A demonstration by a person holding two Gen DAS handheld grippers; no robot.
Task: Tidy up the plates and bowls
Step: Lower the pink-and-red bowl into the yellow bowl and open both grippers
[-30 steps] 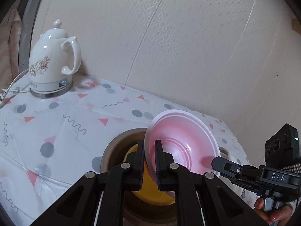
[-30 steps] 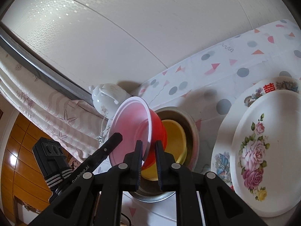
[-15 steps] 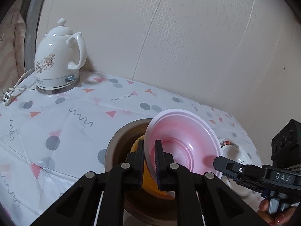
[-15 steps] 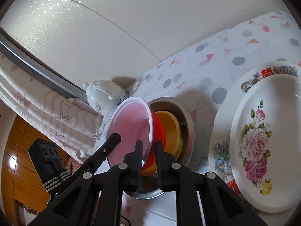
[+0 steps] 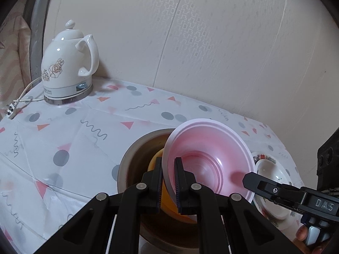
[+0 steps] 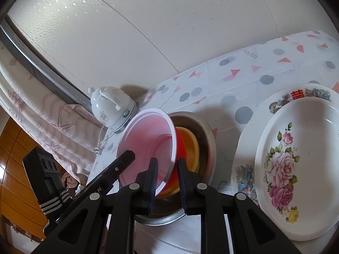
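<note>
A red bowl with a pale pink inside is tilted over a yellow bowl that sits in a metal bowl. My left gripper is shut on the red bowl's near rim. In the right wrist view the same red bowl has its white rim between the jaws of my right gripper. Those jaws are opening and the pads stand clear of the rim. The yellow bowl and metal bowl lie behind it.
A white kettle stands at the back left by the wall, its cord and plug trailing off the table edge. To the right, a white rose-patterned oval dish rests on a larger decorated plate. A patterned cloth covers the table.
The right gripper's jaws have spread apart and come off the red bowl's rim. The left gripper keeps its grip and both views have tilted slightly.
</note>
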